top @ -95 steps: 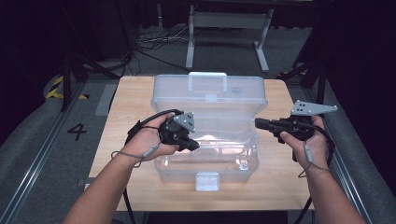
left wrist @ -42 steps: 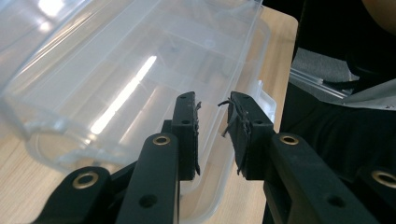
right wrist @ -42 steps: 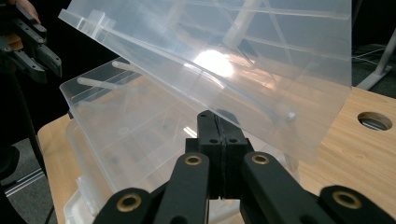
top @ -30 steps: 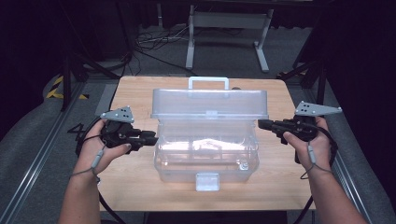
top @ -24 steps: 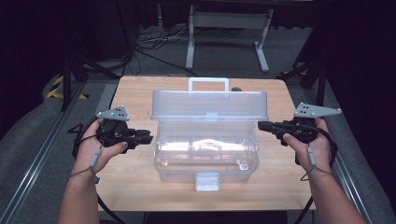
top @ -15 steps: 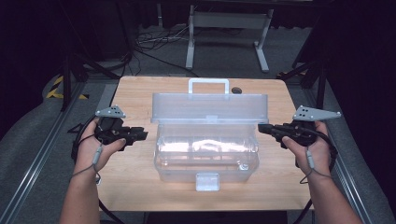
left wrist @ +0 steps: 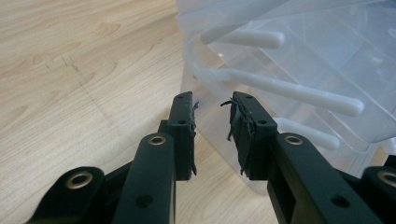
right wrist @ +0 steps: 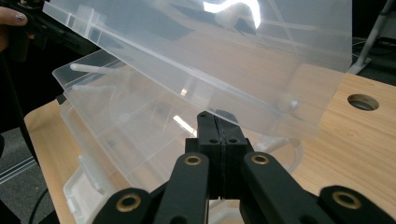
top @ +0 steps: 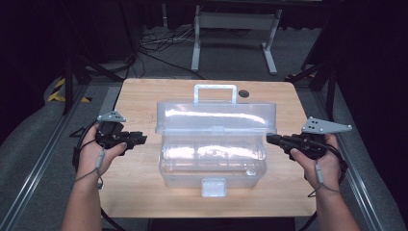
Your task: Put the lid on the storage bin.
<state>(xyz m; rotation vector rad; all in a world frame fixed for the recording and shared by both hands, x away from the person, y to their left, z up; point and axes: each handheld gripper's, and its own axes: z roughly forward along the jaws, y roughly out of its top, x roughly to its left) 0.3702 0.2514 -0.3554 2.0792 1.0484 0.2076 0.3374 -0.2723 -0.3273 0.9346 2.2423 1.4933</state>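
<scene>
Clear plastic toolbox [top: 214, 154] sits mid-table [top: 139, 192], lid [top: 216, 115] raised and tilted, white carry handle [top: 215, 91] toward the far edge, white latch [top: 213, 186] on the near wall.

Left gripper [top: 137, 139]: off the box's left end, pointing at it, apart from the wall in the high view. In the left gripper view [left wrist: 212, 126] the jaws stand parted, nothing between the pads; they have just been opening a little. Frayed pad edges visible. Box corner and white ribs [left wrist: 289, 93] lie just beyond the tips; contact hard to judge.

Right gripper [top: 270, 138]: at the box's right end, tips at the lid's lower edge. In the right gripper view [right wrist: 218, 122] the jaws are clenched tight together, no gap. Whether the tips touch the lid or box wall cannot be told; clear plastic and glare blur the boundary.

Box contents hard to make out through reflections. Round hole [top: 244, 93] in the tabletop beside the handle.
</scene>
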